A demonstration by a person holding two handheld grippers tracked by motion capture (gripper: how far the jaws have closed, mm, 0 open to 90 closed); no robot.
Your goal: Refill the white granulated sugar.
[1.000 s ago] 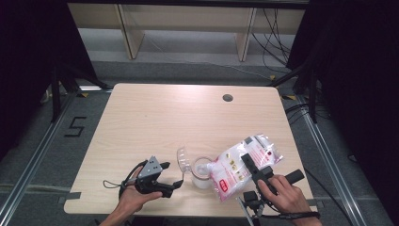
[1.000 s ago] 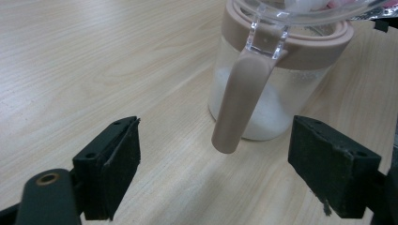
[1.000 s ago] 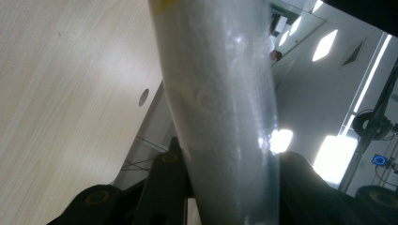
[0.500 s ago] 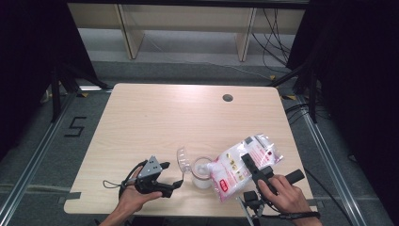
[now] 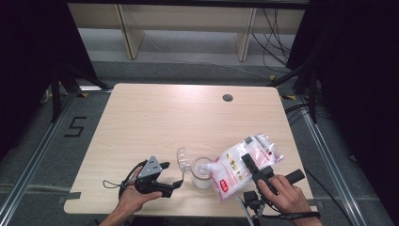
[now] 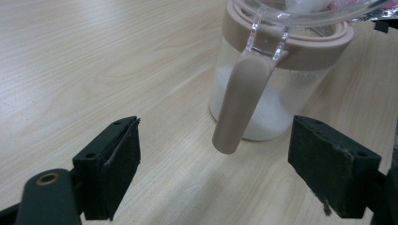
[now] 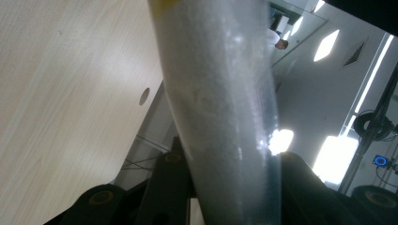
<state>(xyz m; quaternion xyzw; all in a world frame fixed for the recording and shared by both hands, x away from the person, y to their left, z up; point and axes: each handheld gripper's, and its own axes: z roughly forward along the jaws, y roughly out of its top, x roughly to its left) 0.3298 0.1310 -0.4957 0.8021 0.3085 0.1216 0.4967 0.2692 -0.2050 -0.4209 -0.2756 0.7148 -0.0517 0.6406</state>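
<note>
A clear jar (image 5: 202,176) with a pinkish-brown collar stands near the table's front edge, part full of white grains (image 6: 263,119). Its clear lid (image 5: 182,159) is flipped open to the left, and a brown latch (image 6: 239,103) hangs down the jar's side. My right gripper (image 5: 249,163) is shut on a clear plastic bag of white grains (image 5: 237,165) with red print, tilted so its low corner sits over the jar's mouth. In the right gripper view the bag (image 7: 220,108) rises between the jaws. My left gripper (image 5: 176,185) stands open just left of the jar, its pads (image 6: 117,164) wide apart on either side of the latch and clear of it.
The light wooden table (image 5: 188,117) has a round cable hole (image 5: 227,98) at the back right. Dark curtains and metal frame rails flank the table, and shelving legs stand behind it.
</note>
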